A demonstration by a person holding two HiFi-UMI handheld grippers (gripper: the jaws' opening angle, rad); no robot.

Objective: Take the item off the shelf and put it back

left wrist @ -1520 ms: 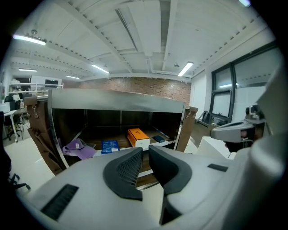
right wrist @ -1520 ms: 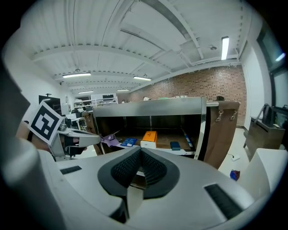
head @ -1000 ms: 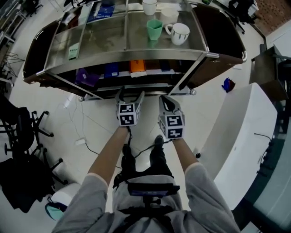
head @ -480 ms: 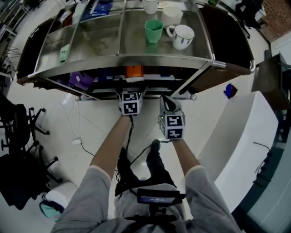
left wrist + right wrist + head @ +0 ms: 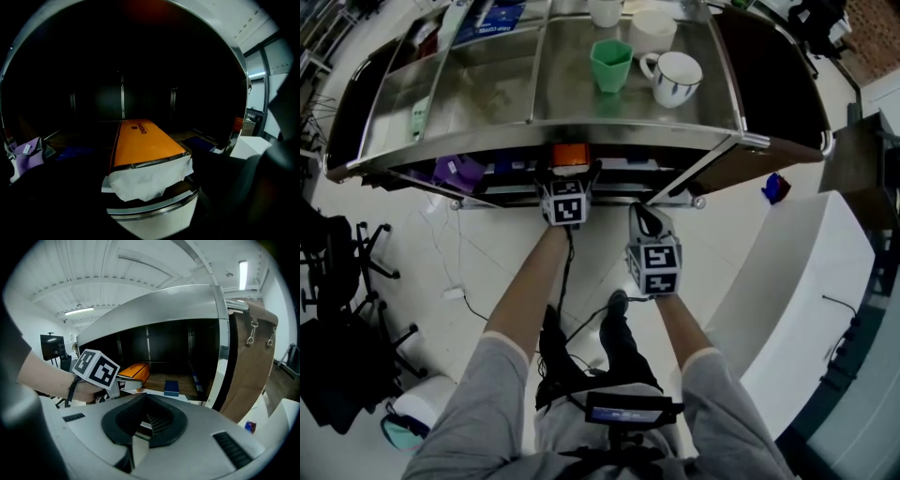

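Observation:
An orange box lies on the dark lower shelf of a steel cart. In the left gripper view the orange box runs away from me, with white paper draped over its near end. My left gripper reaches under the top shelf to that near end. Its jaws are opening wide, the box's near end lies between them, and no pad presses on it. My right gripper hangs back outside the cart, shut and empty. From the right gripper view the left gripper shows beside the orange box.
A green cup and a white mug stand on the top shelf. A purple pouch lies left of the box and a blue box to its right. A white counter stands right, an office chair left.
My left gripper has moved forward under the top shelf to the orange box, and its jaws have spread. The right gripper has stayed almost where it was.

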